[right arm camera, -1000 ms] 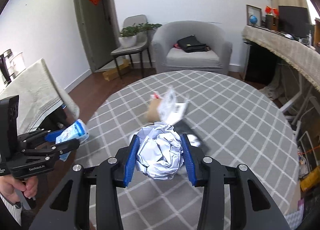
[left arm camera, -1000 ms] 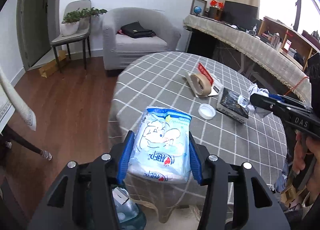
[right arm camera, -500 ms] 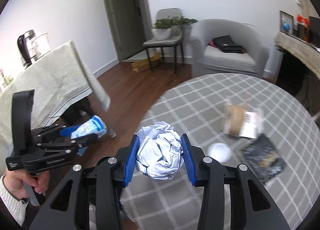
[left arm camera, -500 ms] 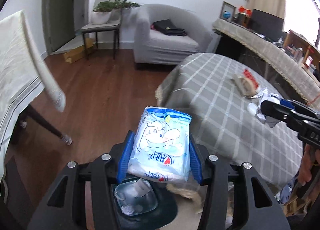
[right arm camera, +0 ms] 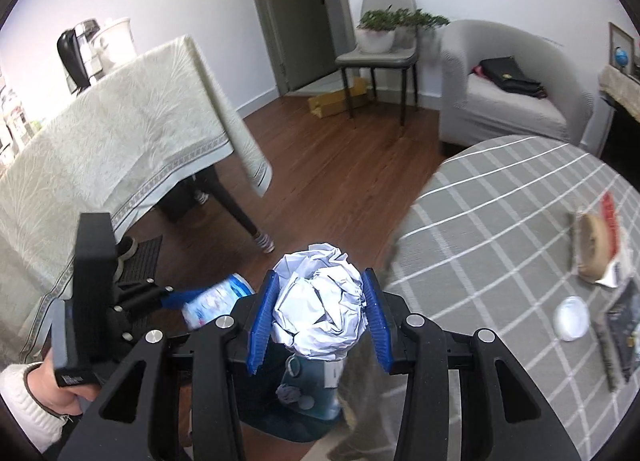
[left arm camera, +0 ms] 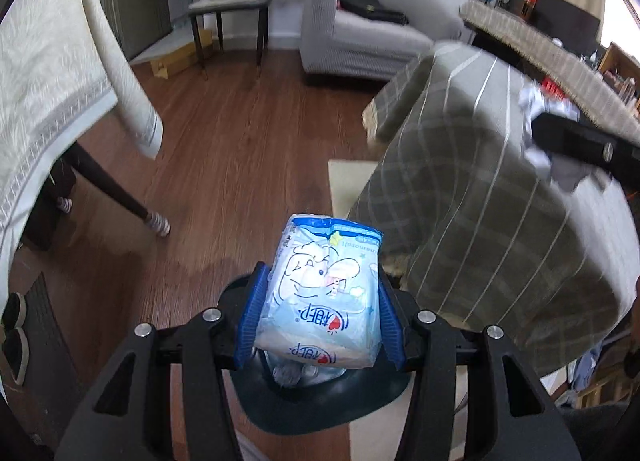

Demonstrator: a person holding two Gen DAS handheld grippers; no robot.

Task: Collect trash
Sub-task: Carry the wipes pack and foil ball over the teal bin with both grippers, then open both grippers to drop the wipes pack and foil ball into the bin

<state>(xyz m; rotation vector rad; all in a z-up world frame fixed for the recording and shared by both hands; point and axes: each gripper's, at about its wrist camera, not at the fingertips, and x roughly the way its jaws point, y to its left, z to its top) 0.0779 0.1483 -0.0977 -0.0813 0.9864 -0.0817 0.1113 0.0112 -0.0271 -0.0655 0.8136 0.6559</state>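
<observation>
Left tongs [left arm camera: 320,315] grip one blue tissue pack [left arm camera: 322,293]; right tongs [right arm camera: 318,319] grip one crumpled paper ball [right arm camera: 320,305]; one dark bin [left arm camera: 320,401] below both.

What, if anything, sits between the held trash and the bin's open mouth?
Nothing visible. The blue-white tissue pack and crumpled white paper ball hang over the dark teal bin, whose mouth holds only earlier trash.

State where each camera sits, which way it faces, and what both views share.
Left wrist: on the left tool, angled down at the dark round trash bin; it grips a blue-white tissue pack.
Right wrist: on the right tool, angled down, gripping a crumpled white paper ball; a white sleeve shows.
Shared: bin, grey checked round table, wood floor.
</observation>
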